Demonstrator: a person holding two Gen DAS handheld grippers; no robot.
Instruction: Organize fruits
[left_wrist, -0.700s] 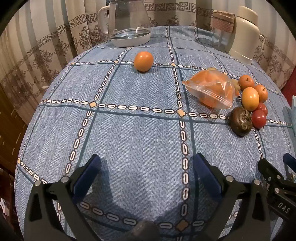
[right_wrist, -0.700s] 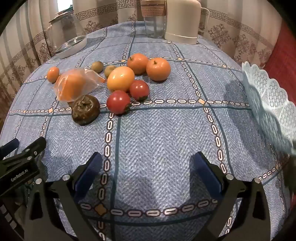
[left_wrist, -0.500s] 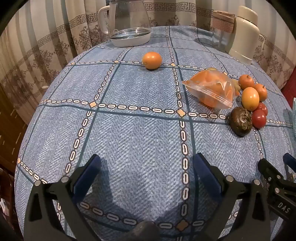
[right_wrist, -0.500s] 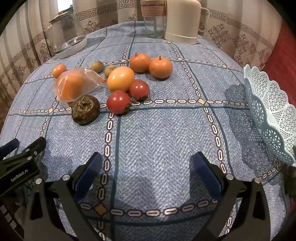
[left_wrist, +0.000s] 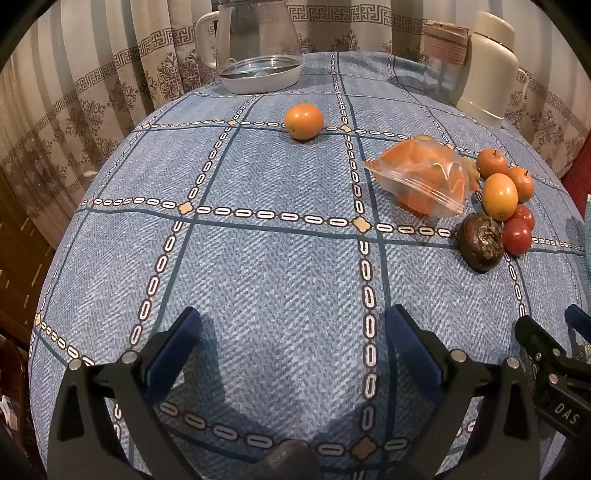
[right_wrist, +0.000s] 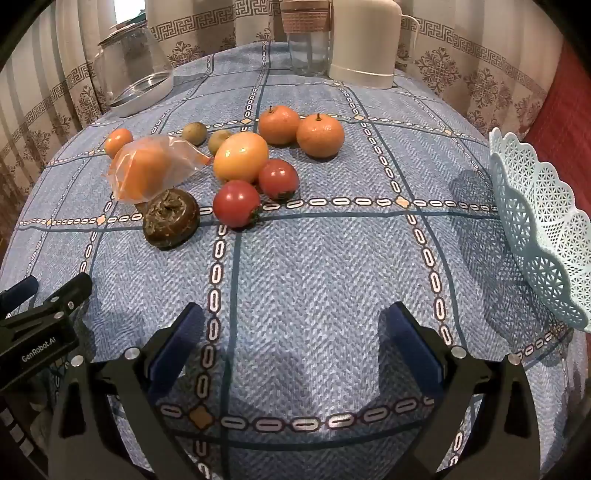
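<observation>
A cluster of fruit lies on the blue tablecloth: two tangerines (right_wrist: 320, 135), a yellow-orange fruit (right_wrist: 241, 157), two red tomatoes (right_wrist: 236, 203), a dark brown fruit (right_wrist: 170, 218), two small green fruits (right_wrist: 194, 133) and an orange in a clear plastic bag (right_wrist: 147, 171). A lone orange (left_wrist: 303, 121) sits apart at the far middle of the left wrist view. A light blue lattice basket (right_wrist: 543, 229) is tilted at the right edge. My left gripper (left_wrist: 291, 354) and right gripper (right_wrist: 291, 350) are both open and empty, well short of the fruit.
A glass kettle (left_wrist: 258, 44) stands at the far edge, with a cream thermos jug (right_wrist: 364, 38) and a glass jar (right_wrist: 308, 37) beside it. Patterned curtains hang behind the table. The round table's edge drops off at the left.
The lone orange has rolled to the right toward the fruit cluster. The light blue basket has come further into the right wrist view. Both grippers stay open.
</observation>
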